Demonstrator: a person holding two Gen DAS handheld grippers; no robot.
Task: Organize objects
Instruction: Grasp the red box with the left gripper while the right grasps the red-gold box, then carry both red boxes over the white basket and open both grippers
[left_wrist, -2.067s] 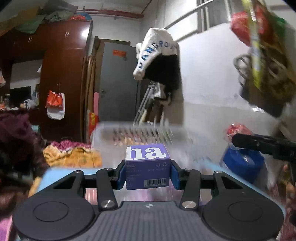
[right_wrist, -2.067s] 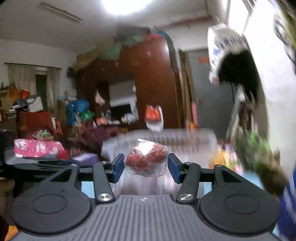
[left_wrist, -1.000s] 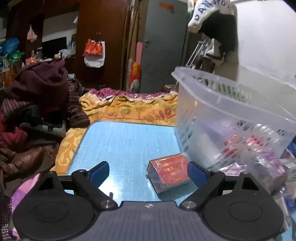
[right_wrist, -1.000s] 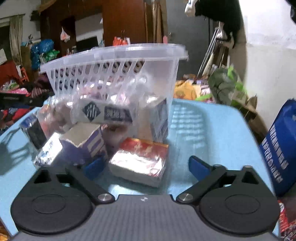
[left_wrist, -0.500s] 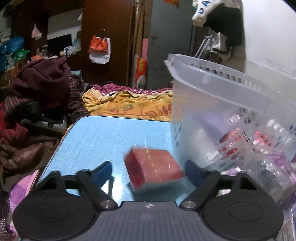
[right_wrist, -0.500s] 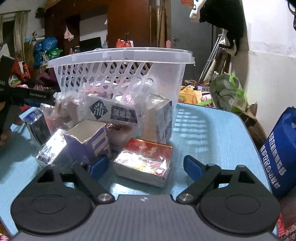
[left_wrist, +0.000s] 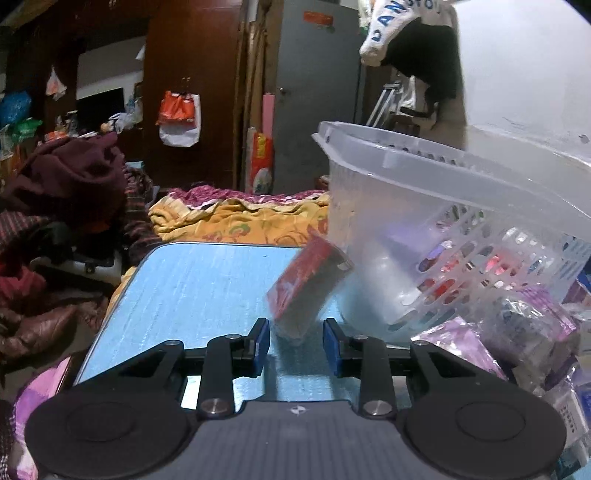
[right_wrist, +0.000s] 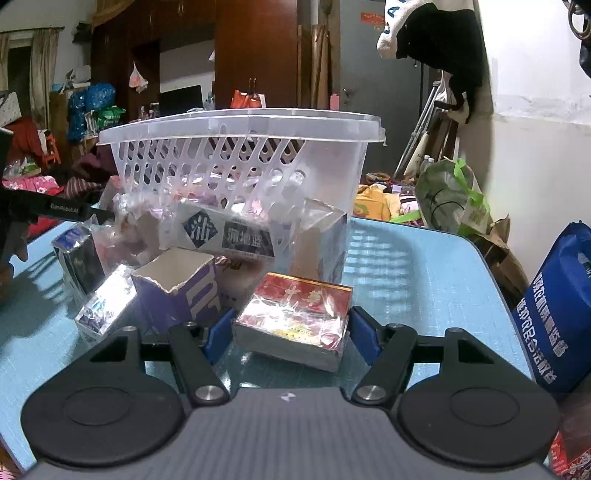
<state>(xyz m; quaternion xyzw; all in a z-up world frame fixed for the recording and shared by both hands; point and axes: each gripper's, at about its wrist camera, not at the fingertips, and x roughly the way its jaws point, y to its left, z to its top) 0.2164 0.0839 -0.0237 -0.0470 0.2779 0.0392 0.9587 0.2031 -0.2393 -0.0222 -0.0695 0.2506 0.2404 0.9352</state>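
A clear plastic basket (left_wrist: 424, 173) stands on the blue table (left_wrist: 207, 280), with small packs inside and around it. My left gripper (left_wrist: 295, 341) has its jaws closed in on a red wrapped box (left_wrist: 306, 286), which tilts up against the basket's corner. In the right wrist view the basket (right_wrist: 240, 125) stands ahead. My right gripper (right_wrist: 291, 332) has its jaws against both ends of a red and silver box (right_wrist: 295, 317) that lies flat on the table.
Loose packs lie in front of the basket: a torn purple carton (right_wrist: 177, 288), a silver pack (right_wrist: 103, 306), a dark pack (right_wrist: 77, 254). A blue bag (right_wrist: 557, 310) stands at the table's right edge. Bedding and clothes (left_wrist: 240, 218) lie beyond the far edge.
Both grippers dropped from above the basket to the table and let go of their earlier items. Their jaws then closed in: the left on a red box, now tilted, the right on the red-silver box.
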